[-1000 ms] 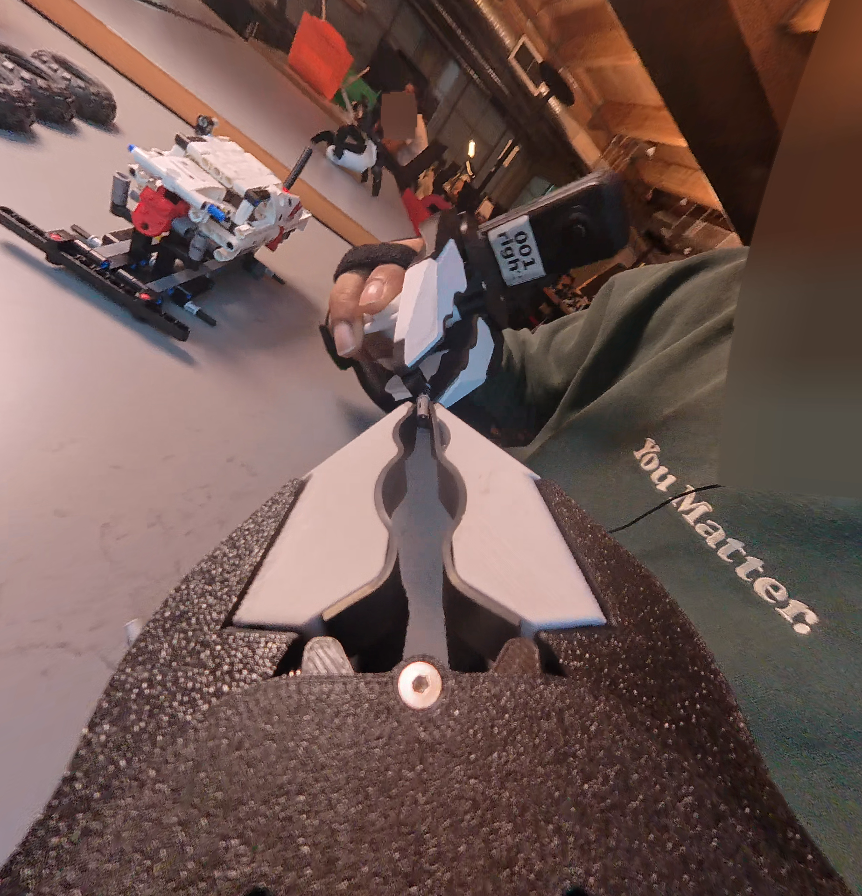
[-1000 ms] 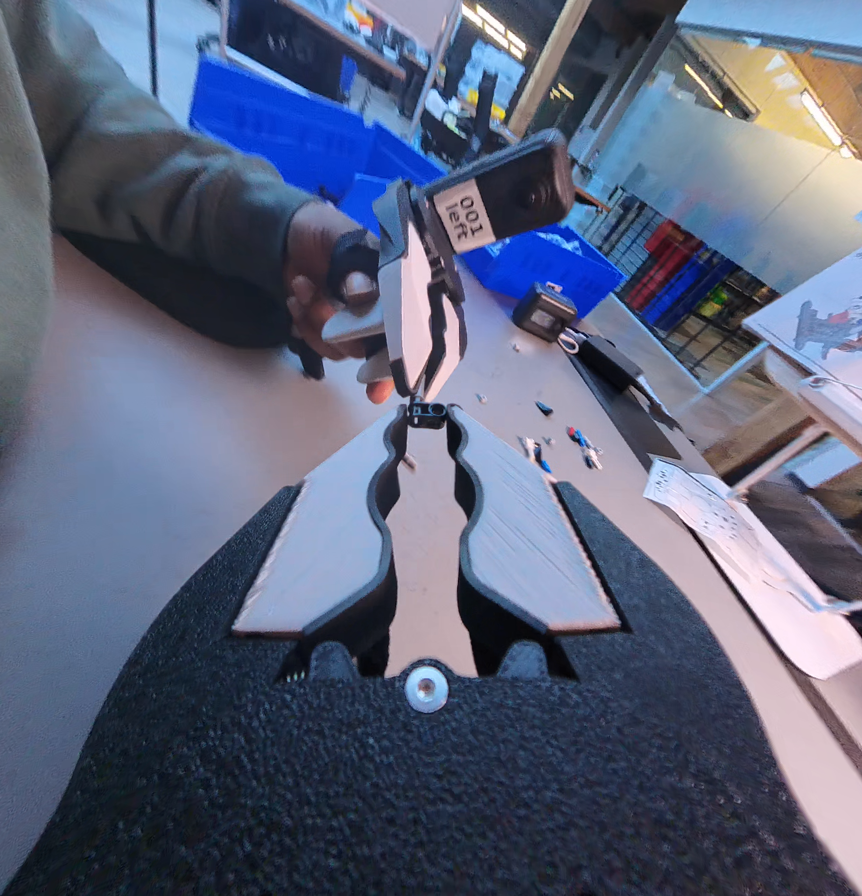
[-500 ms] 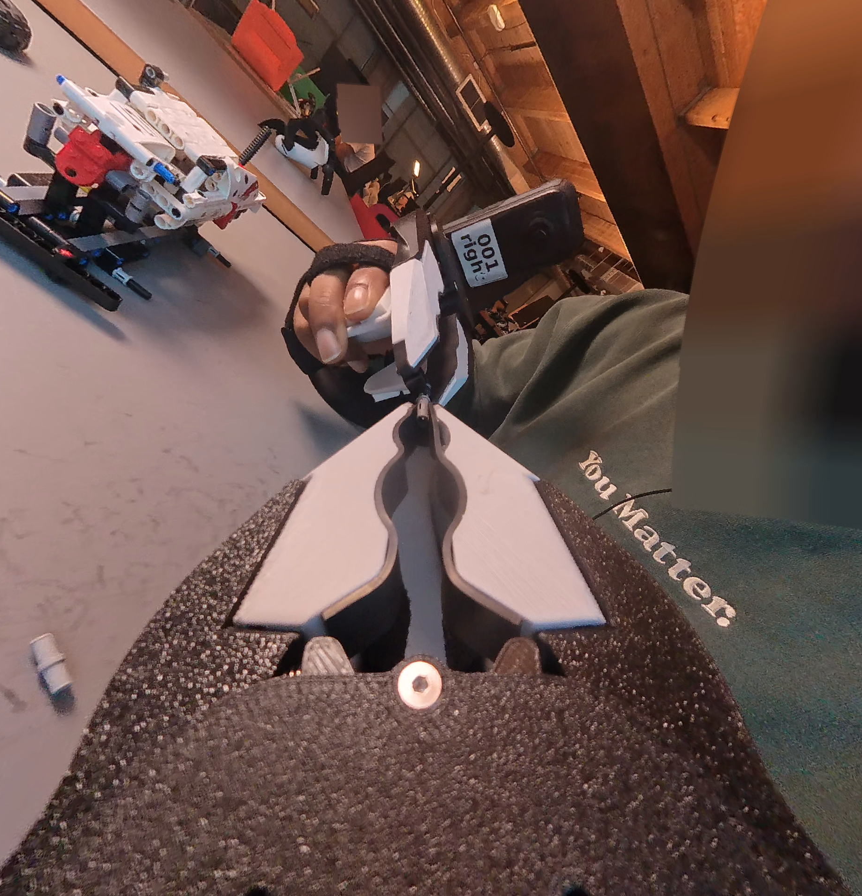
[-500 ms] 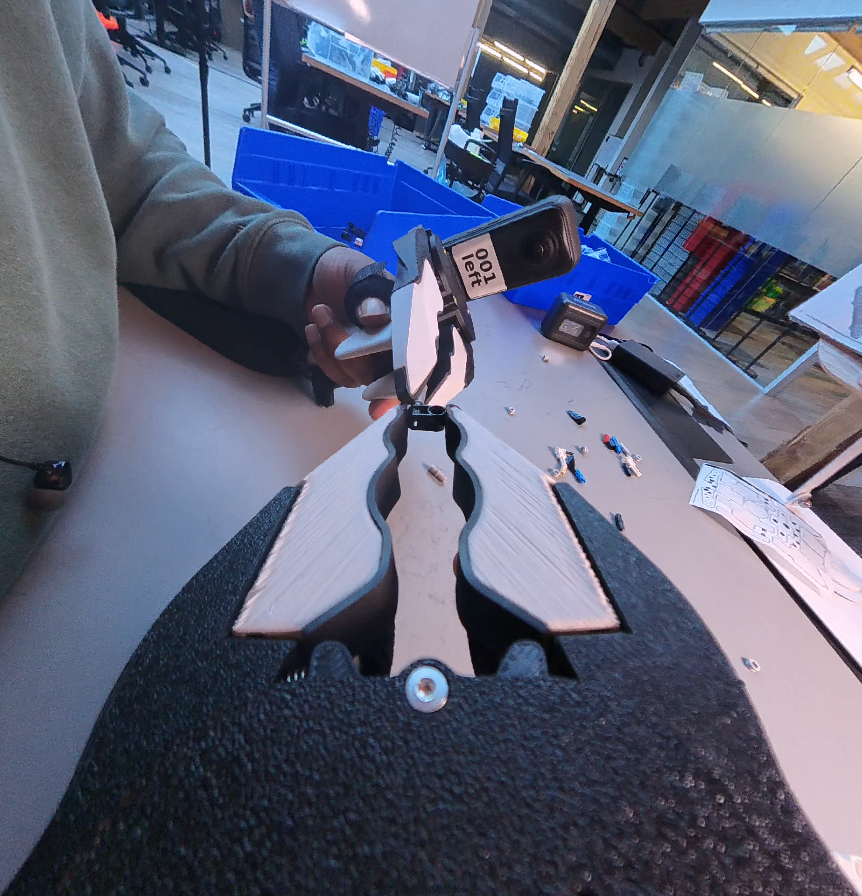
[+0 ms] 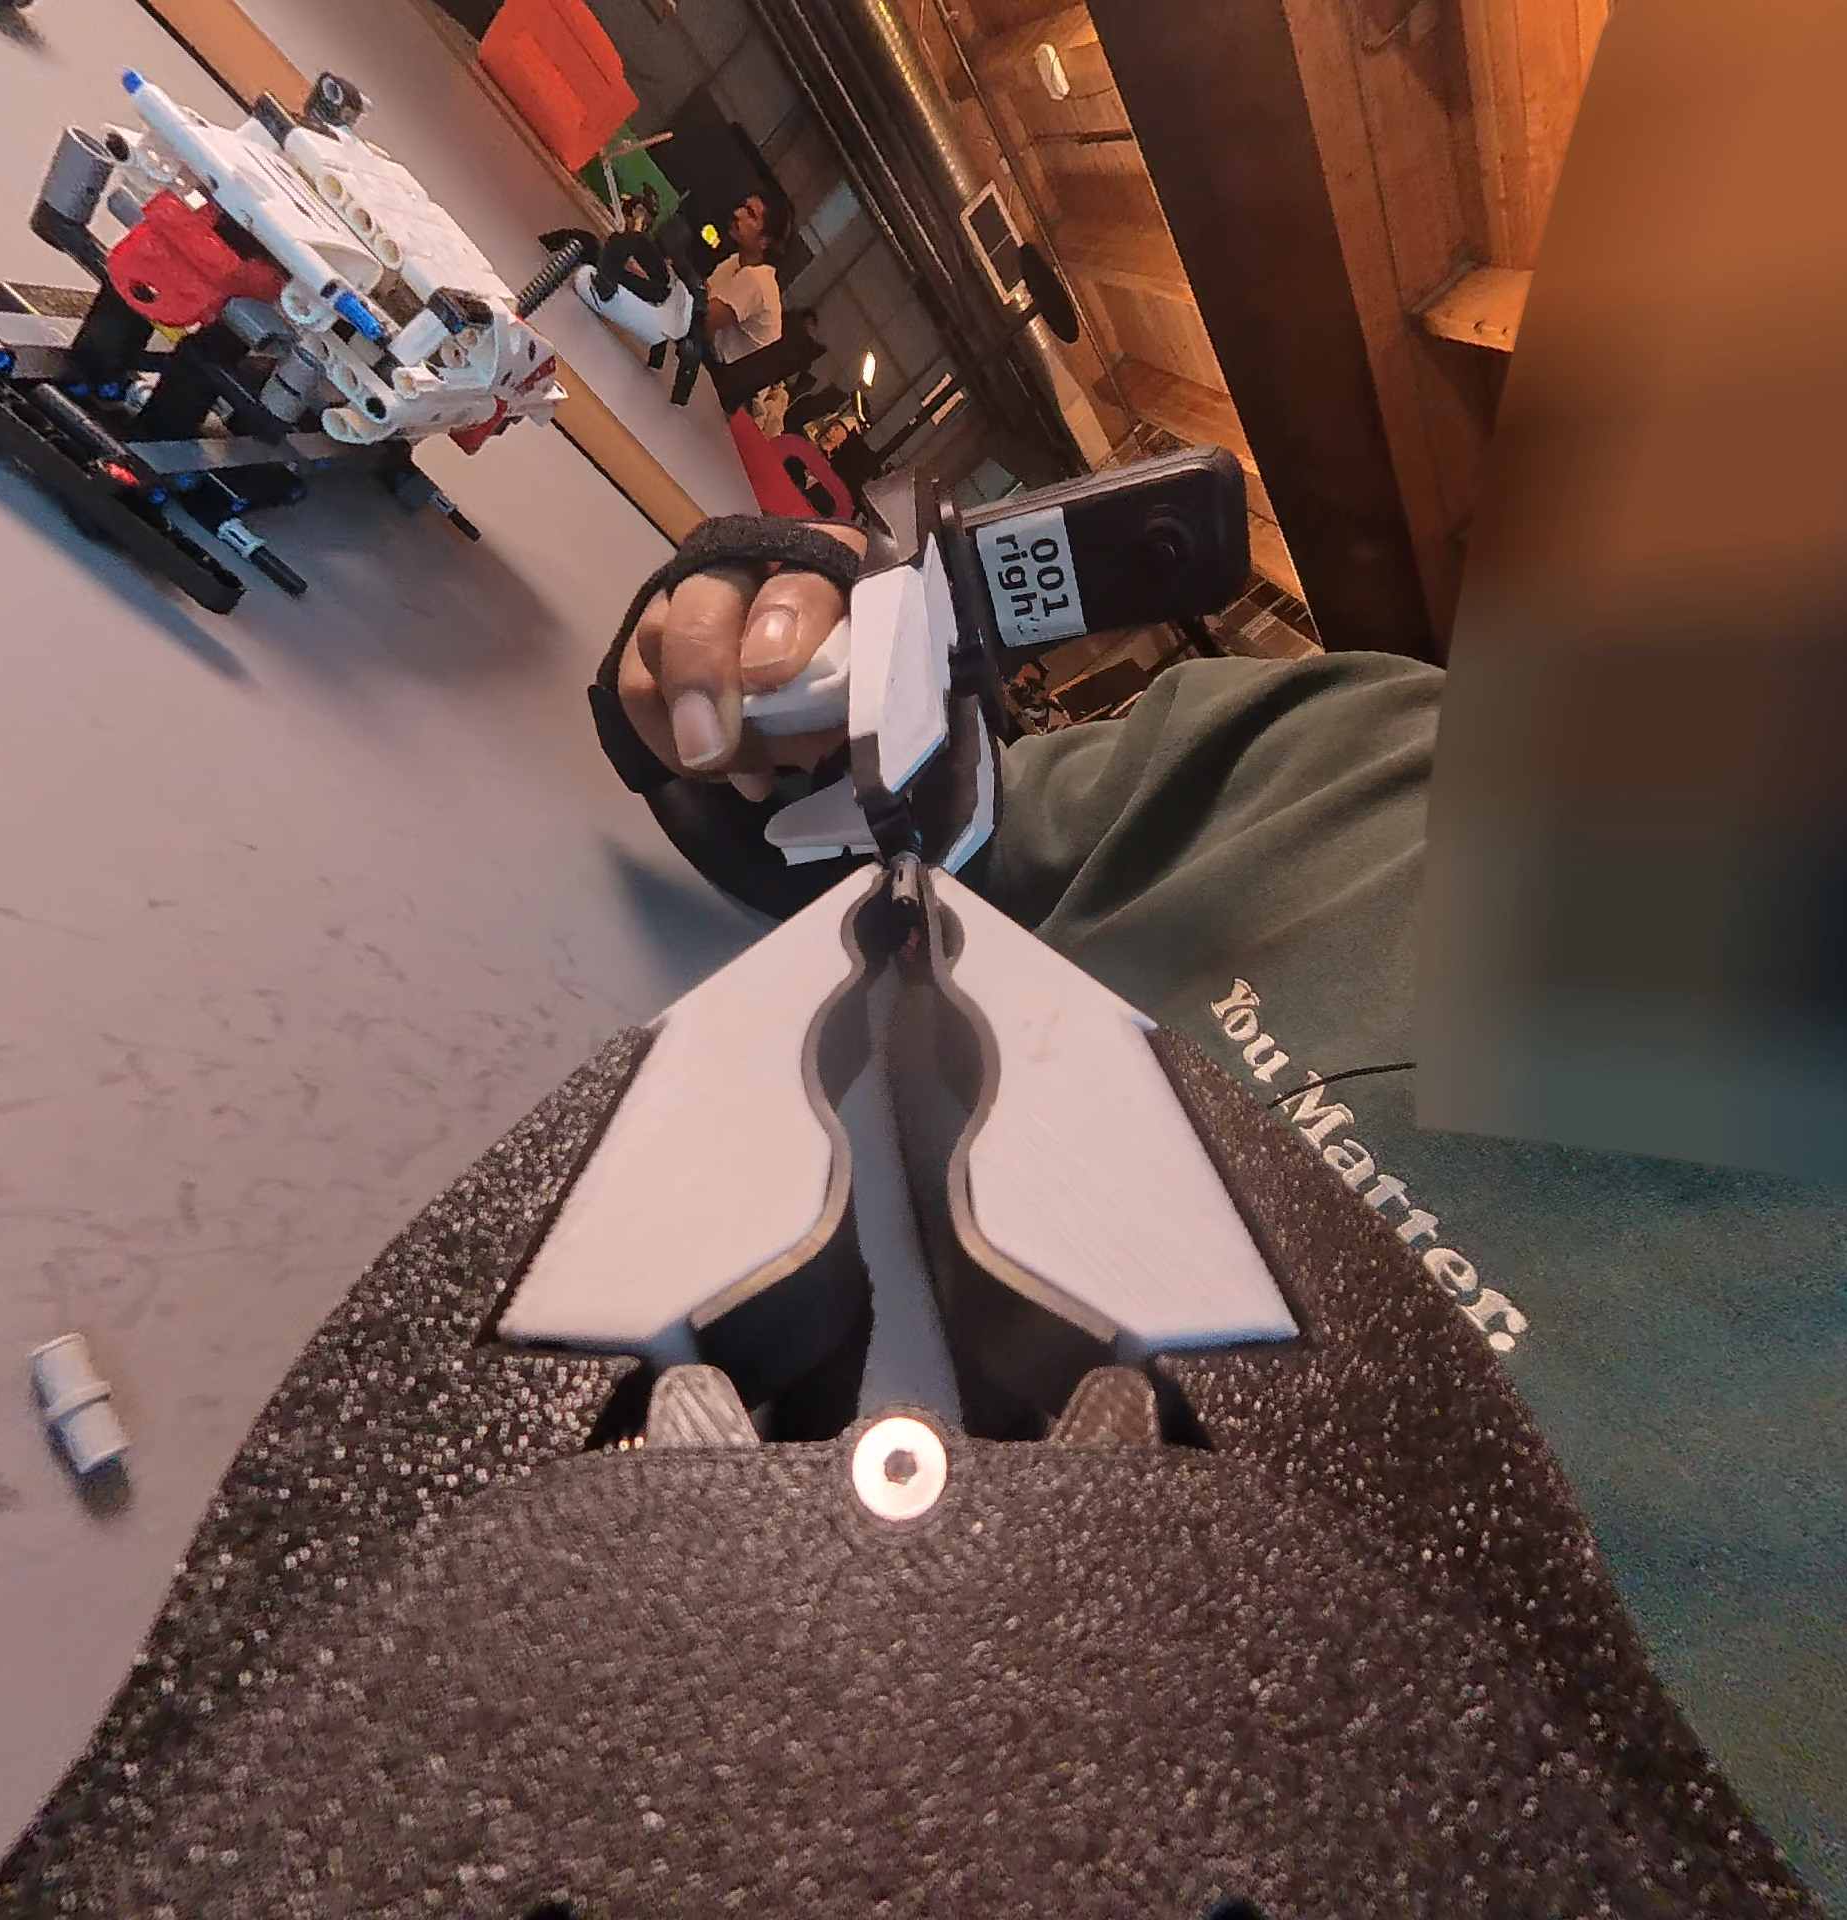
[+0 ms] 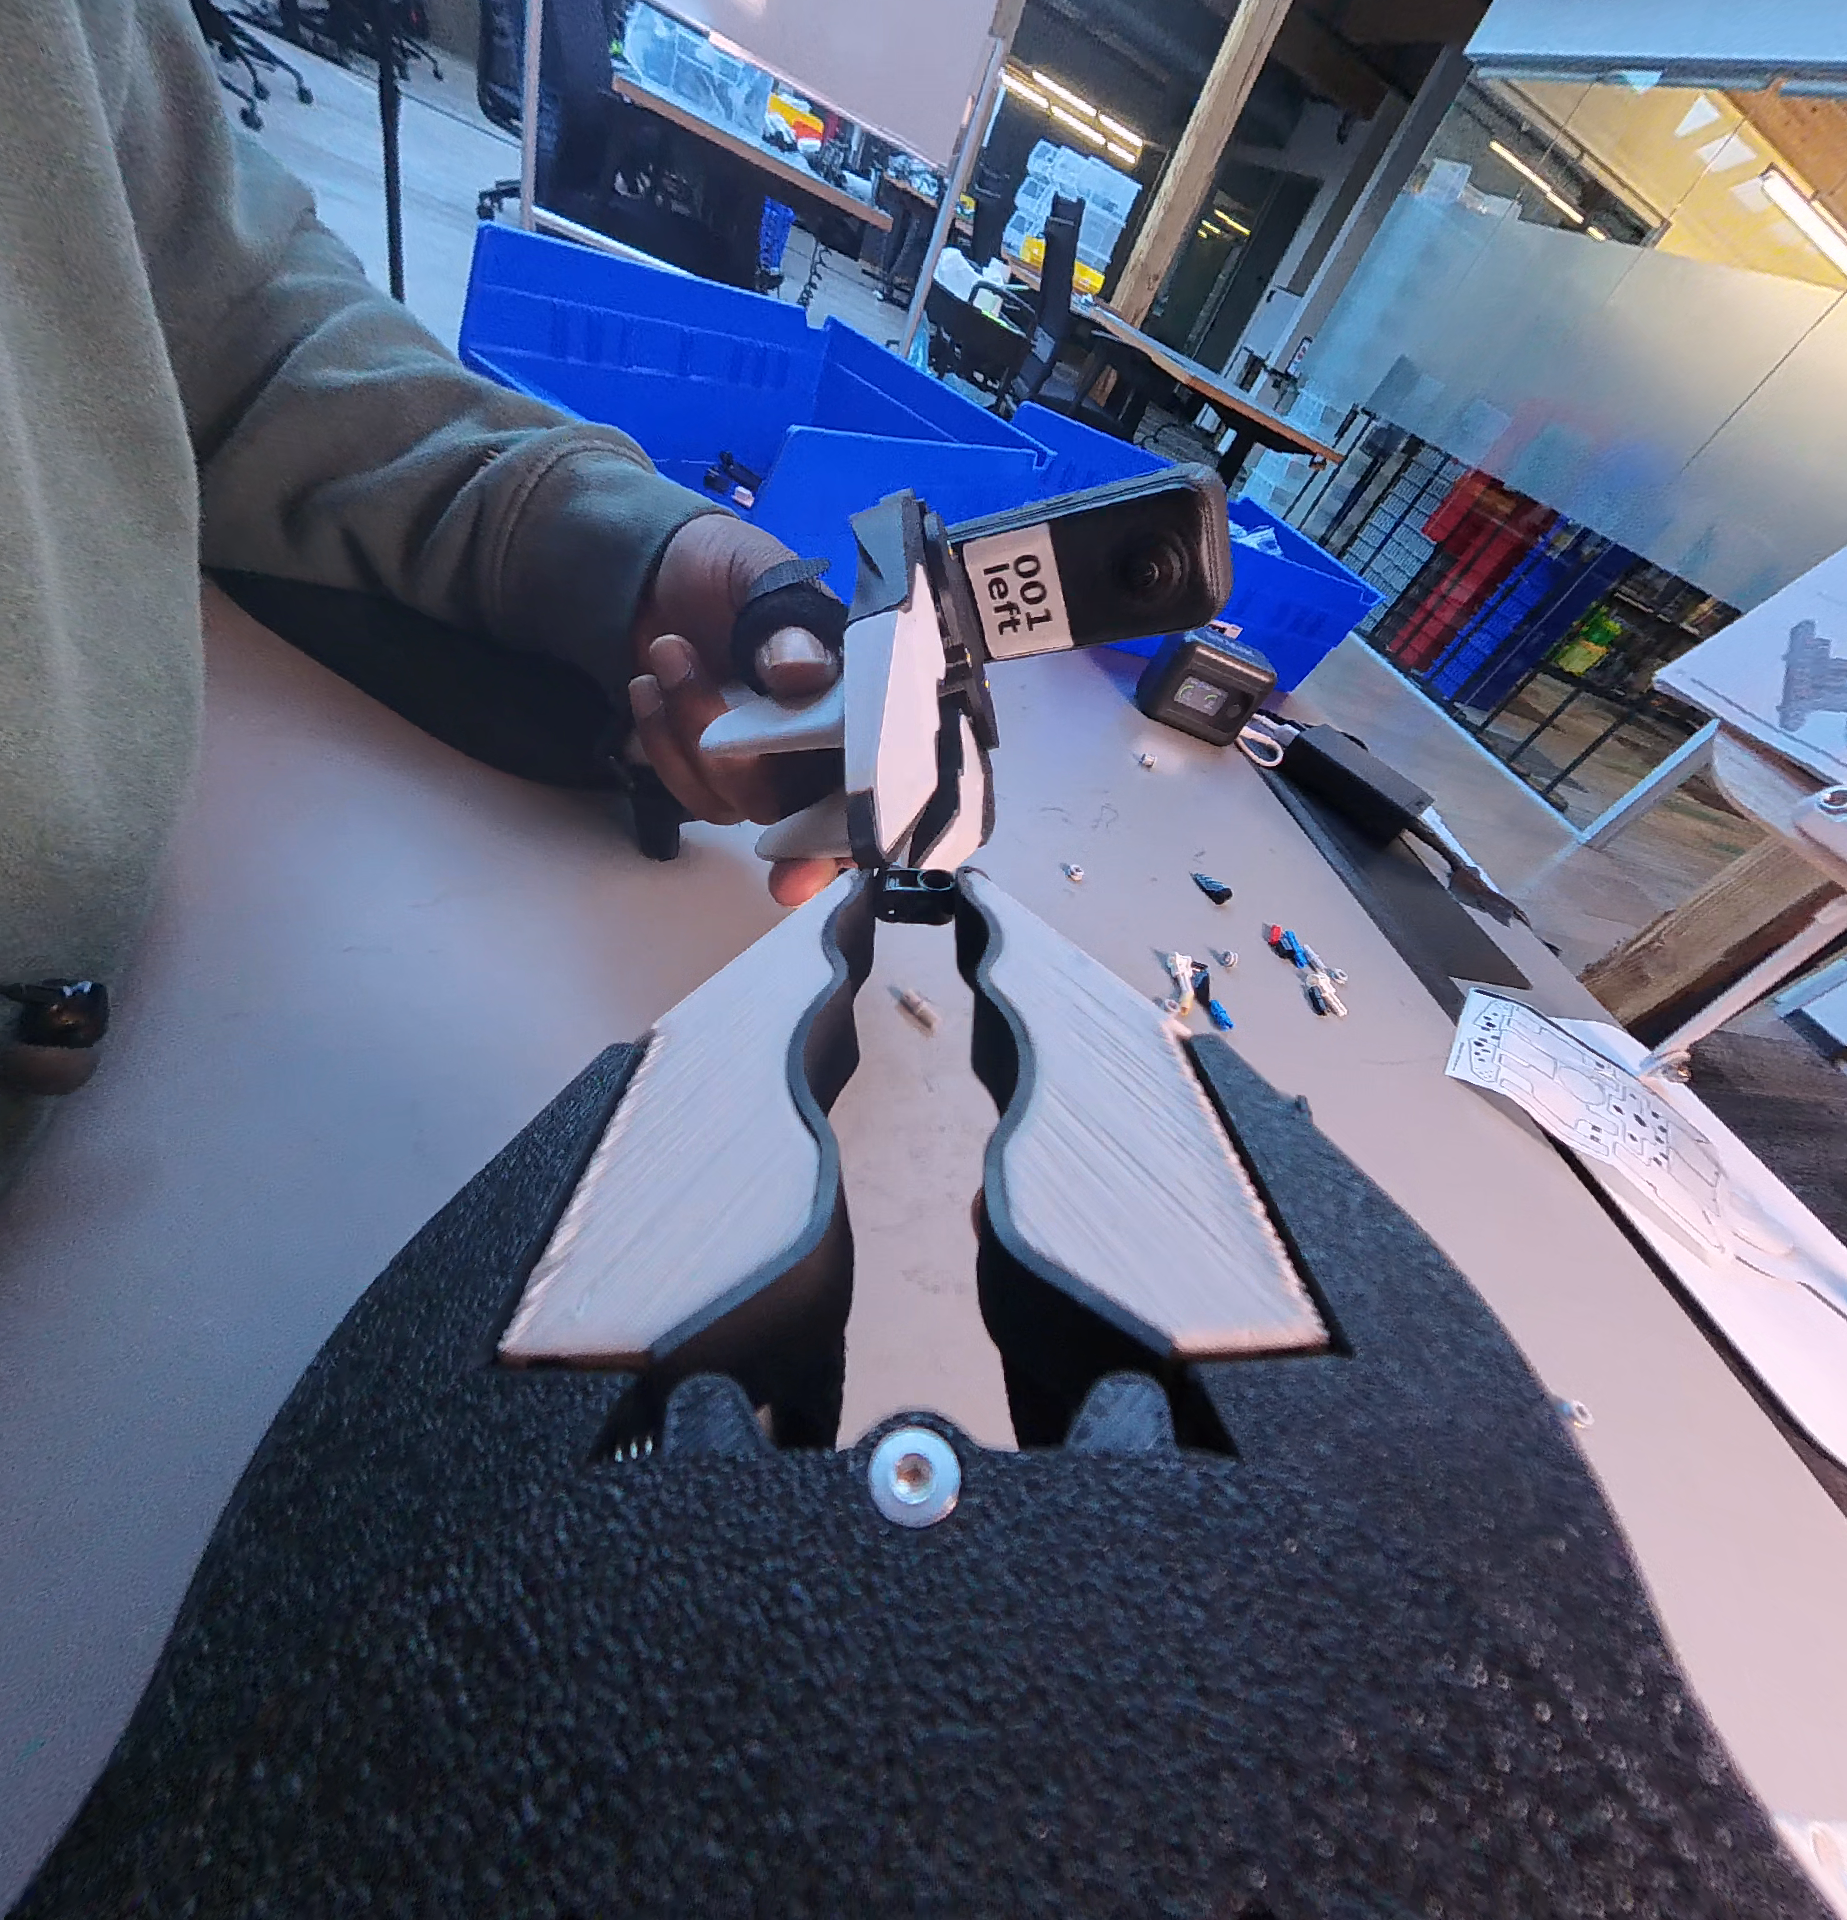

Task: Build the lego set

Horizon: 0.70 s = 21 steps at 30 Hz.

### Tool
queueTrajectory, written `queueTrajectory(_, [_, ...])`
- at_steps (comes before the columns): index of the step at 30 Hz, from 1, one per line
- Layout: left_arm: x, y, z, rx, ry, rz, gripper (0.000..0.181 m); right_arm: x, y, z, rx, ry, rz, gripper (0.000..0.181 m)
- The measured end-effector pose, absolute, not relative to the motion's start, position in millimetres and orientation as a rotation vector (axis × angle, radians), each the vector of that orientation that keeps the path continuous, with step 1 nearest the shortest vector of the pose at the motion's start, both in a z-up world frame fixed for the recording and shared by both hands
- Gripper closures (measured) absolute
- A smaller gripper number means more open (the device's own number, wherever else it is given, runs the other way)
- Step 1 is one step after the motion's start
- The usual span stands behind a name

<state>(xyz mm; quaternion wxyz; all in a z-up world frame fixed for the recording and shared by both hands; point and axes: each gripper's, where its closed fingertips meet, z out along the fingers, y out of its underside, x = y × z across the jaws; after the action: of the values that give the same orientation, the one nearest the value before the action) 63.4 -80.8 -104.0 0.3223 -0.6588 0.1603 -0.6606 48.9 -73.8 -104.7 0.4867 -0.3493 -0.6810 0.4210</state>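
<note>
- The right gripper (image 6: 914,896) pinches a small black connector (image 6: 913,894) between its fingertips, holding it off the table with one hole facing outward, probably so that a pin can be pushed into it.
- The left gripper (image 5: 903,902) has its fingers pressed nearly together on a thin dark pin (image 5: 904,883) that pokes out just beyond the tips; the two grippers meet tip to tip, so in my judgement the step in hand is mating these two parts in the air.
- Below and just behind the right fingertips a small grey peg (image 6: 914,1006) lies on the table (image 6: 379,987); to their right is a scatter of loose small parts (image 6: 1257,966), and farther right a printed sheet (image 6: 1584,1101).
- Far ahead and left of the left fingers stands the half-built white, red and black model (image 5: 264,301), well apart from the work; a grey bushing (image 5: 79,1405) lies left of the gripper body.
- The surface is a smooth pale tabletop. Blue bins (image 6: 794,395) sit beyond it in a large workshop hall.
</note>
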Motion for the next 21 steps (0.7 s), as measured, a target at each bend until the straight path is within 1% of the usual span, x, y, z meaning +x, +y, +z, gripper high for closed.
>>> queueTrajectory(5, [59.6, -81.6, -97.3, -1.713, 0.456, -1.688, 0.173, 48.6, -73.4, -97.2, -0.828, -1.630, 1.031, 0.167])
queueTrajectory(9, [60.1, -82.2, -95.9, -1.704, 0.449, -1.703, 0.177, 49.7, -74.1, -96.4, -0.807, -1.632, 1.004, 0.167])
queueTrajectory(21, [61.5, -85.3, -94.8, -1.657, 0.389, -1.820, 0.178, 49.2, -78.6, -95.4, -0.737, -1.621, 0.924, 0.167])
